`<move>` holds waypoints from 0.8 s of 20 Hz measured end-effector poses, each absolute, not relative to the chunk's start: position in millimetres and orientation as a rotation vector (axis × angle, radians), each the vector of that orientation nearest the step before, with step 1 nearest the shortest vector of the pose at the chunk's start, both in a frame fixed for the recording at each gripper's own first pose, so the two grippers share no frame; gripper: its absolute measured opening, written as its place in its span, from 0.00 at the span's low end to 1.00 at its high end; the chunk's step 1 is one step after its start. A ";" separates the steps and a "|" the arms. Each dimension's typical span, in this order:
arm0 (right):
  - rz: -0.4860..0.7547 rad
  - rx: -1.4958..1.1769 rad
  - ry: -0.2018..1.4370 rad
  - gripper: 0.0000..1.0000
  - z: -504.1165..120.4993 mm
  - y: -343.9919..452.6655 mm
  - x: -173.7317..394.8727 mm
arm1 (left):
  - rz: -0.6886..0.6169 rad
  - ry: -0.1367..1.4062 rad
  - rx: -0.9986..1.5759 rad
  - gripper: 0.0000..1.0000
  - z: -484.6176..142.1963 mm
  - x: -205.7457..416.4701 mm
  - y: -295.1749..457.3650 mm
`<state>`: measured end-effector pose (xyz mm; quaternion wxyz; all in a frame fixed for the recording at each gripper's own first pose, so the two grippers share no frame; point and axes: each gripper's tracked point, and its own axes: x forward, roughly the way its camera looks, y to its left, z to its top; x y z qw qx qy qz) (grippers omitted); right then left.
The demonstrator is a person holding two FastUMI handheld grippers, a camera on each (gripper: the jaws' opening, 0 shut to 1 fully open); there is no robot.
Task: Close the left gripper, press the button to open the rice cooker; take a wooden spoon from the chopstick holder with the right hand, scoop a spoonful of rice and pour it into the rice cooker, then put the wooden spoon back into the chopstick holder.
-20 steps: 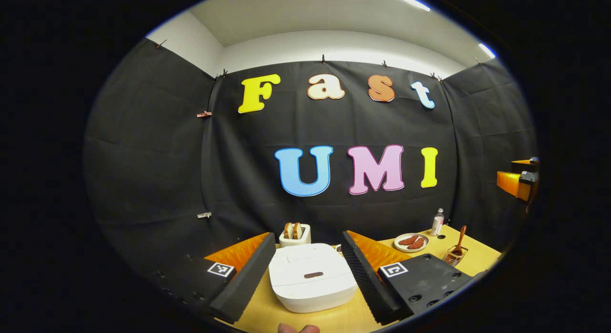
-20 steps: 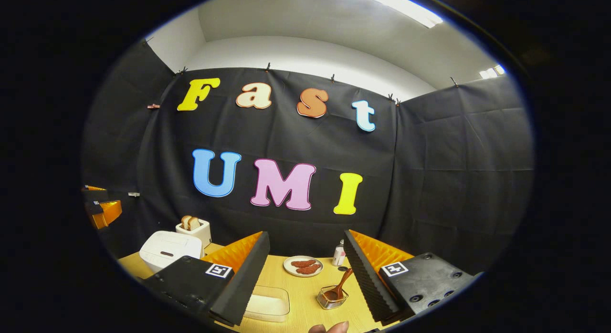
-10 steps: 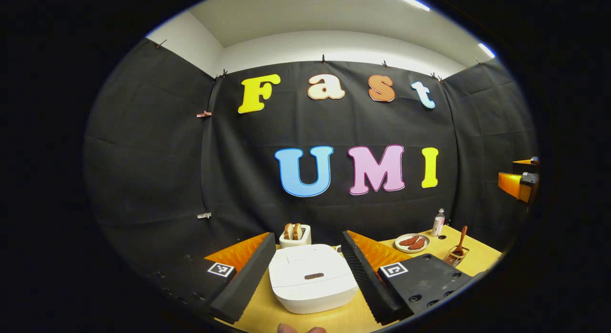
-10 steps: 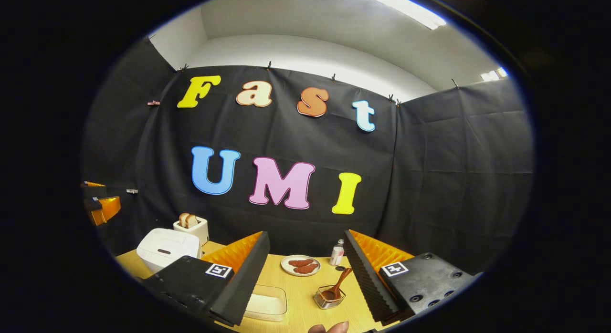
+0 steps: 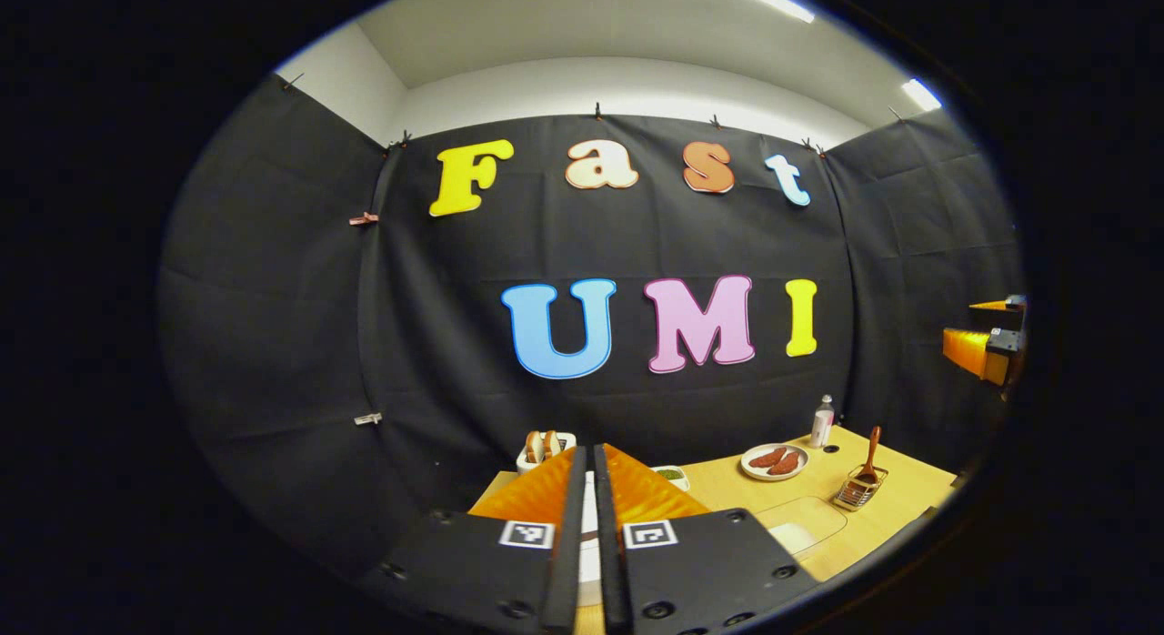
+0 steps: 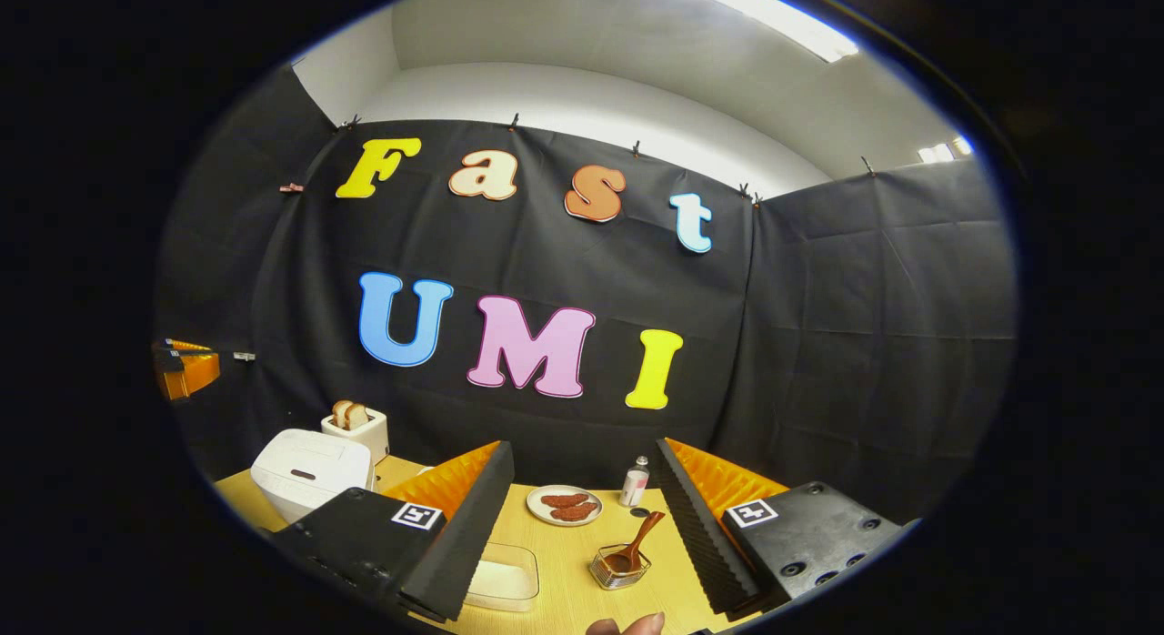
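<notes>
Since a second ago the left hand-held gripper (image 5: 588,526) has pinched nearly shut over the cooker (image 6: 312,472). Press straight down on its button. Right hand-held gripper (image 6: 582,517) gapes wide near the spoon (image 6: 634,544).

Recording booth: black cloth walls (image 6: 864,344), kitchenware on wooden table (image 6: 564,562).

Each claw (image 5: 588,562) (image 6: 582,526): ridged finger faces, blocky bodies with screws and a square checkered marker.
</notes>
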<state>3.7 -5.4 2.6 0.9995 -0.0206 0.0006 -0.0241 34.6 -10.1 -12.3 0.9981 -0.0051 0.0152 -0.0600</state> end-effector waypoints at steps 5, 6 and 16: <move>-0.065 -0.032 -0.003 0.97 12.9 -9.9 -0.8 | -0.328 0.249 -0.128 0.06 -78.6 86.7 -23.3; -0.074 -0.040 -0.001 0.97 12.6 -14.2 -2.5 | -0.361 0.313 -0.157 0.06 -96.7 100.8 -24.4; -0.198 -0.053 0.059 0.97 -9.5 -60.3 -27.3 | -0.414 0.646 -0.174 0.06 -207.9 165.6 -12.5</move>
